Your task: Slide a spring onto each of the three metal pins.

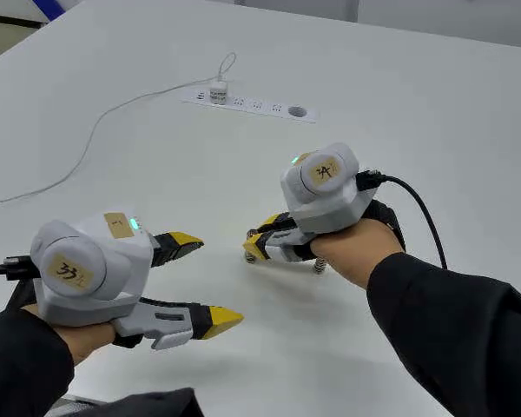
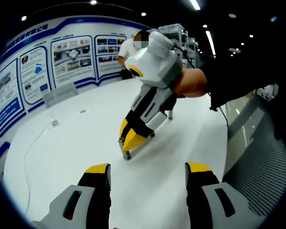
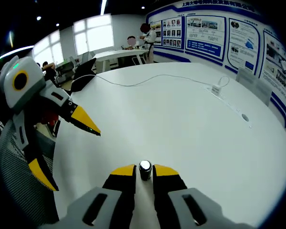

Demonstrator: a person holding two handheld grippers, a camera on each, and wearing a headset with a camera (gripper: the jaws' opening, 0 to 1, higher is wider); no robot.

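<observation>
My right gripper [image 1: 255,247] points down at the white table [image 1: 399,104], shut on a small metal pin [image 1: 250,257] that stands on the tabletop. The right gripper view looks along the pin [image 3: 145,166], showing its round end between the yellow tips. In the left gripper view the pin [image 2: 126,153] sticks out below the right gripper [image 2: 131,138], and its lower end looks coiled. A short spring [image 1: 319,265] stands upright under the right hand, seen again as the spring [image 2: 170,114]. My left gripper [image 1: 206,280] hovers open to the left, nothing between its jaws; its tips [image 2: 148,169] face the pin.
A white power strip [image 1: 253,103] with a plug [image 1: 217,90] and a long thin cable [image 1: 87,148] lies at the far side of the table. A mesh chair [image 2: 257,143] stands at the table's edge. People stand far off by the wall displays.
</observation>
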